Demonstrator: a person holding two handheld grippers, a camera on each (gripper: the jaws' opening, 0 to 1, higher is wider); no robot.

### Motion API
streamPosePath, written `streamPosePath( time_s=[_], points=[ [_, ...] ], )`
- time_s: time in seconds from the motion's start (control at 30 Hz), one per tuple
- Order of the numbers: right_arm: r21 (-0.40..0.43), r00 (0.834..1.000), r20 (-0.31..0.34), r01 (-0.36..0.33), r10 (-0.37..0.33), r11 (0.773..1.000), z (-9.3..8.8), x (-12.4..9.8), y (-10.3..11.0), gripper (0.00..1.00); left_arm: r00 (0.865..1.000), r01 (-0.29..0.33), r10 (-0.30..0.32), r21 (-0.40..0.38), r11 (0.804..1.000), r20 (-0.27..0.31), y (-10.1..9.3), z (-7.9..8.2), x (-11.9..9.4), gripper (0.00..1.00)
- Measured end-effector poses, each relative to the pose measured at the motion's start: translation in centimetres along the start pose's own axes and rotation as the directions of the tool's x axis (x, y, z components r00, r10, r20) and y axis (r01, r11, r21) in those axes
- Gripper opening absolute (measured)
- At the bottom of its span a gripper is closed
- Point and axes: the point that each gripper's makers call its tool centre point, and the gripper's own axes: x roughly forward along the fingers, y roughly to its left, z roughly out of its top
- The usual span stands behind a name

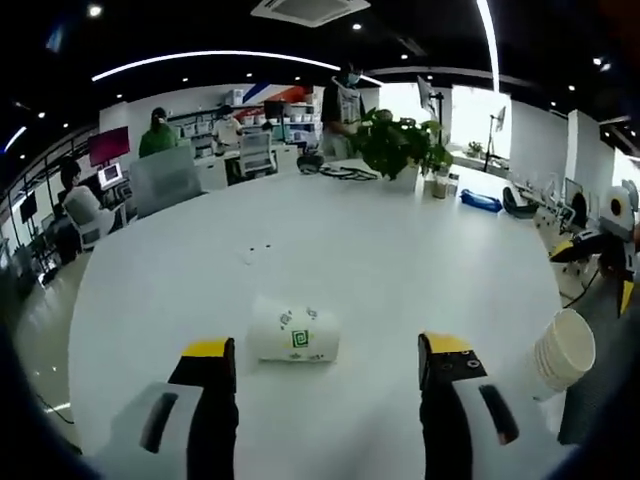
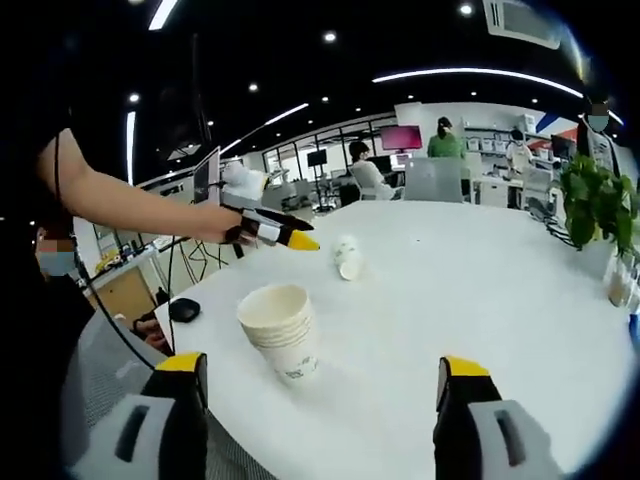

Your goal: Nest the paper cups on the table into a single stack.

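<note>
1. Left tongs [image 1: 328, 365]: jaws spread wide, gripping nothing, low over the white counter [image 1: 400, 260].
2. The lone cup [image 1: 293, 329] lies on its side just ahead between those jaws, long axis crosswise.
3. Right tongs [image 2: 322, 385]: wide open, empty; the upright cup stack [image 2: 281, 330] stands near, ahead-left.
4. The left is likely nearer the lone cup.

Toppled paper cup [image 1: 293, 336] on the white table [image 1: 400, 250], between the left gripper's [image 1: 327, 362] parted jaws.
</note>
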Motion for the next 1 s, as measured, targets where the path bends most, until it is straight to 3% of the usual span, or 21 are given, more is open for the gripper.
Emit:
streamPosePath(
  time_s=[0.5, 0.73, 1.0],
  points=[
    [-0.033, 0.999, -0.019, 0.028, -0.028, 0.999, -0.7, 0.0, -0.4, 0.91, 0.997, 0.003, -0.001, 0.024, 1.0, -0.081, 1.0, -1.3, 4.1, 0.86],
    [-0.021, 0.999, -0.025, 0.039, -0.04, 0.999, -1.0, -0.1, -0.8, 0.9, 0.996, -0.001, 0.003, 0.023, 1.0, -0.092, 0.7, -1.5, 5.0, 0.83],
    [-0.018, 0.998, -0.039, 0.055, -0.056, 0.998, -1.2, 0.1, -1.1, 0.88, 0.996, -0.019, 0.021, 0.023, 1.0, -0.089, 1.8, -1.4, 6.0, 0.81]
  ],
)
